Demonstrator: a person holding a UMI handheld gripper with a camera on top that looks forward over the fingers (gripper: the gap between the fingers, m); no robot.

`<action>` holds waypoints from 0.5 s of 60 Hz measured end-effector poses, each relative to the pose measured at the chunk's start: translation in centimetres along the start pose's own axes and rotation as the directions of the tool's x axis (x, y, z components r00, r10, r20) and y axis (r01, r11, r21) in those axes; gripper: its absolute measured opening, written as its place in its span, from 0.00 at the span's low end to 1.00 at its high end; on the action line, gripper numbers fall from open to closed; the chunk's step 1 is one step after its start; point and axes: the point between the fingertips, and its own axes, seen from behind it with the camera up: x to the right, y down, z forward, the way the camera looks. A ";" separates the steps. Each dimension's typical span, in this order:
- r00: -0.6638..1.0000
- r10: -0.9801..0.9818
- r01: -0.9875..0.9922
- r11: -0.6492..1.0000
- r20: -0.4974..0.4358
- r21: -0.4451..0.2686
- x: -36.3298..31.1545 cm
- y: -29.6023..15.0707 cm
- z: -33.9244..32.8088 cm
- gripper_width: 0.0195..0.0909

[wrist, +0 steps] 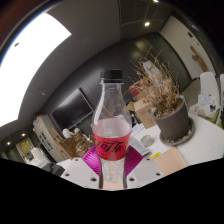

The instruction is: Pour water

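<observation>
The claw (112, 165) grips the capped bottle (111, 125) between its fingers, held upright. Pouring is not yet begun; no receiving vessel is visible.

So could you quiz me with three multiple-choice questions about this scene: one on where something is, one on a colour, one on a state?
1. Where is the bottle?
A. between the gripper fingers
B. lying beyond the plant pot
C. on a shelf far behind

2. What colour is the bottle's label?
A. blue
B. red
C. green

3. What state is the bottle's top in?
A. cap off
B. cap on
C. covered by a hand

Answers:
1 A, the bottle rises upright from between the two fingers, with the potted dry plant beyond and to one side.
2 B, a red band wraps its middle.
3 B, a dark cap sits on the neck.
</observation>
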 end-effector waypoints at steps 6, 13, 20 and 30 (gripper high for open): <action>0.973 -0.213 0.212 0.977 -0.093 -0.023 5.7 0.4 -0.5 0.09; 0.866 -0.471 0.458 0.882 -0.167 -0.110 12.0 2.6 -0.6 0.09; 0.820 -0.546 0.515 0.835 -0.174 -0.193 16.7 6.1 -0.4 0.09; 0.823 -0.542 0.491 0.829 -0.171 -0.266 20.7 10.1 0.6 0.09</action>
